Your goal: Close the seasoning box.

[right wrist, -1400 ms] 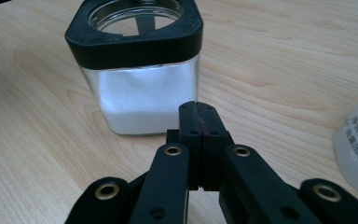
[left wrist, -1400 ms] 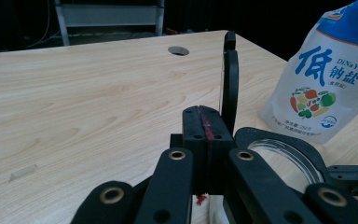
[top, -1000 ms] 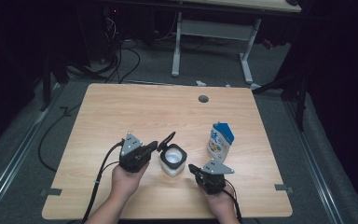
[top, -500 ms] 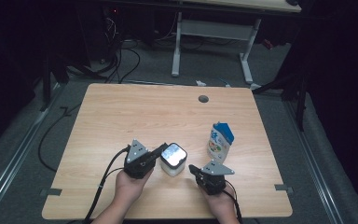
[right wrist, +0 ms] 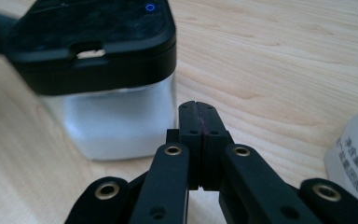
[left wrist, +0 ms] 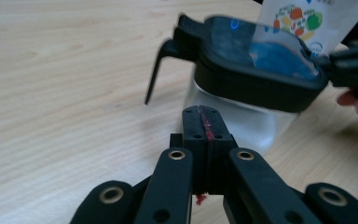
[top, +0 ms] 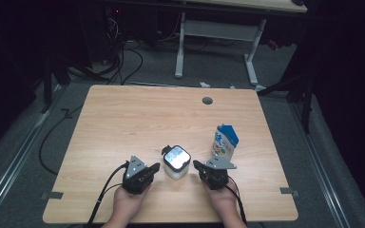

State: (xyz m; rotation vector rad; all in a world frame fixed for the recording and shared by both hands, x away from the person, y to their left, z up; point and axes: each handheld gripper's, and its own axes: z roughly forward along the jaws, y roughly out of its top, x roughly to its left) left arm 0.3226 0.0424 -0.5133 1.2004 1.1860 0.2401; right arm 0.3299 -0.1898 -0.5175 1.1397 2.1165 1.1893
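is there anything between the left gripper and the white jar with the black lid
Nothing visible. The left gripper, jaws shut, sits right beside the jar, with bare table in the gap. The carton stands on the jar's far side, by the right gripper.

A lab or test room, dimly lit. At the centre of the high view stands a plain wooden table point(top: 138, 118) with a cable hole point(top: 207, 100) on grey carpet. Loose black cables point(top: 123, 61) sprawl at upper left, and a white-legged desk frame point(top: 214, 38) stands at the top.
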